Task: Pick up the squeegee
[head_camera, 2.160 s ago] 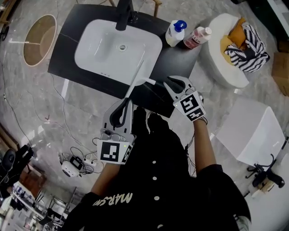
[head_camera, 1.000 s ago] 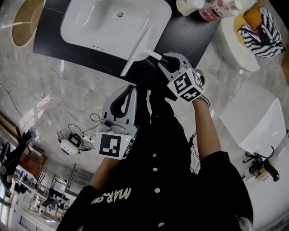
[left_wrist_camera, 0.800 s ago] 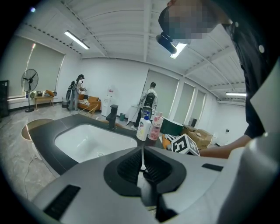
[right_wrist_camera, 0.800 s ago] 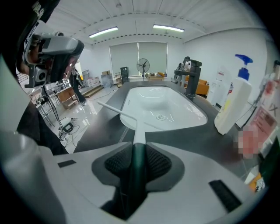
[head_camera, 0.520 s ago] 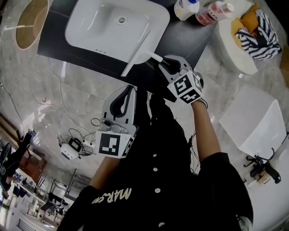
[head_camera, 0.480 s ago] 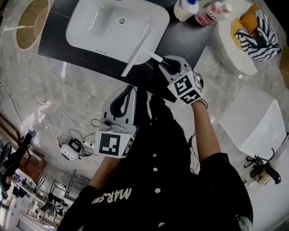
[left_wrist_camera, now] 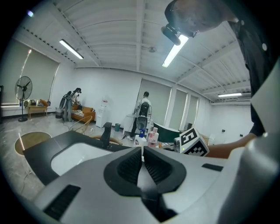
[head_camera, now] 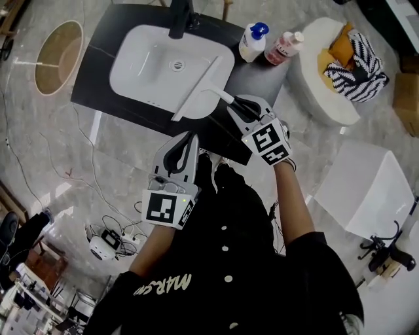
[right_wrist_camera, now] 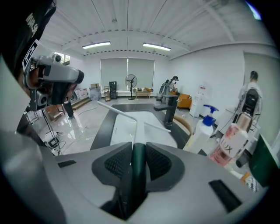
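The squeegee is gripped by its dark handle between the right tongs, and its white blade is stretched across the right edge of the white sink set in the black worktop. The left tongs are clenched on nothing, nearer and to the left.

Head view: above basin, steeply down | left gripper view: near basin's front, level | right gripper view: close, toward faucet | shared: basin, faucet

squeegee handle hidden in right claw, tap cropped
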`<state>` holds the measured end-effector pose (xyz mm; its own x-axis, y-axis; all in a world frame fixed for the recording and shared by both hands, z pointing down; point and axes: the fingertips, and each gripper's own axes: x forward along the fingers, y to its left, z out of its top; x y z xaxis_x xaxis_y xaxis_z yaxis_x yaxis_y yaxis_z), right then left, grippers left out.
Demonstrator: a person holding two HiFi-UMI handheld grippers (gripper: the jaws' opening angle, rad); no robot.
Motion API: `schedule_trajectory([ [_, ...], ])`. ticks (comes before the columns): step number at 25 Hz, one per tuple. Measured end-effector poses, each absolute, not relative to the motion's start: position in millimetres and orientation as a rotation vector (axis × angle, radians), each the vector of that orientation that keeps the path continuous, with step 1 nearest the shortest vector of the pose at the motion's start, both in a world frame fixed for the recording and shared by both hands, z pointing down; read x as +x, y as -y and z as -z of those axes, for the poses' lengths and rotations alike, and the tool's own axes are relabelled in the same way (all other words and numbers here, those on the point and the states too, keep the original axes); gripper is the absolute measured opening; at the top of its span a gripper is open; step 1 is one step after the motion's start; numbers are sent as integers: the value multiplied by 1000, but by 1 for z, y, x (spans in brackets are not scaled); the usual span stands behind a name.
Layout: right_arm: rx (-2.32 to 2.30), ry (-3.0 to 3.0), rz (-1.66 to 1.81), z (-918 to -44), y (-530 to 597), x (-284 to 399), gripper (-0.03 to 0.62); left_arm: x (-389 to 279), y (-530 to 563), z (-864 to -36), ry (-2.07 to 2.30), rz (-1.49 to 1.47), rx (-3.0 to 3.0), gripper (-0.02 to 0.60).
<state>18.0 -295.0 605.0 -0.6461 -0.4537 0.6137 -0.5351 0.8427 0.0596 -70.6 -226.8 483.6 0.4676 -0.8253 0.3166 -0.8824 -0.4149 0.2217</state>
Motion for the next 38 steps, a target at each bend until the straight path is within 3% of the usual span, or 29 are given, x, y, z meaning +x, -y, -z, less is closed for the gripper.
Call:
schedule_trajectory([
  [23,1190,2641,-56,-397,323,62,93,-43,282,-376,1440,-93,2654,21],
  [38,1593,2655,87,-321,324,124,92,-56,327,-326,1589,-32,2698,21],
])
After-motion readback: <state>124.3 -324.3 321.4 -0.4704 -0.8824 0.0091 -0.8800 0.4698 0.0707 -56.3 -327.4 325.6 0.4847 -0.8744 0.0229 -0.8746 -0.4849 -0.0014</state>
